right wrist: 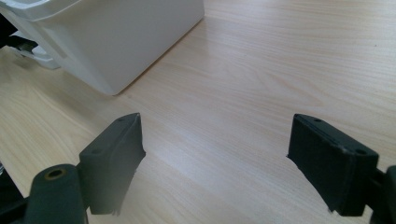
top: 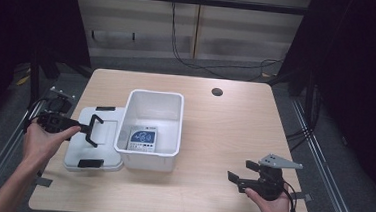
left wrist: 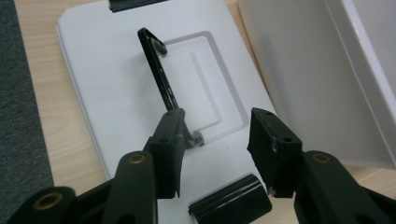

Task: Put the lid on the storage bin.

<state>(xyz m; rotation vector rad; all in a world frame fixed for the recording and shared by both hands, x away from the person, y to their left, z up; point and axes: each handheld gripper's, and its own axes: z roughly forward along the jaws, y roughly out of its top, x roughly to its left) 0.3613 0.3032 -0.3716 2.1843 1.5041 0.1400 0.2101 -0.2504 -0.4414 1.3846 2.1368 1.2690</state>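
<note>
A white plastic bin [top: 156, 101] stands mid-table with a blue and white packet [top: 142, 139] lying on its floor. Its white lid [top: 85, 151] lies flat to the left, with black clips [top: 91, 163] at both ends. My left gripper [top: 94, 130] hovers open over the lid's middle. In the left gripper view, the left gripper [left wrist: 217, 128] has its jaws spread above the lid [left wrist: 107, 88], whose recessed panel carries a thin black bar [left wrist: 159, 70] next to one jaw. My right gripper [top: 240, 172] is open and empty above bare table at the front right.
The bin's outer wall [left wrist: 317, 70] rises close to the right of the left gripper. In the right gripper view the bin's corner [right wrist: 116, 37] is far ahead on the left. The wooden table [top: 224, 133] has a round cable hole [top: 217, 92] at the back.
</note>
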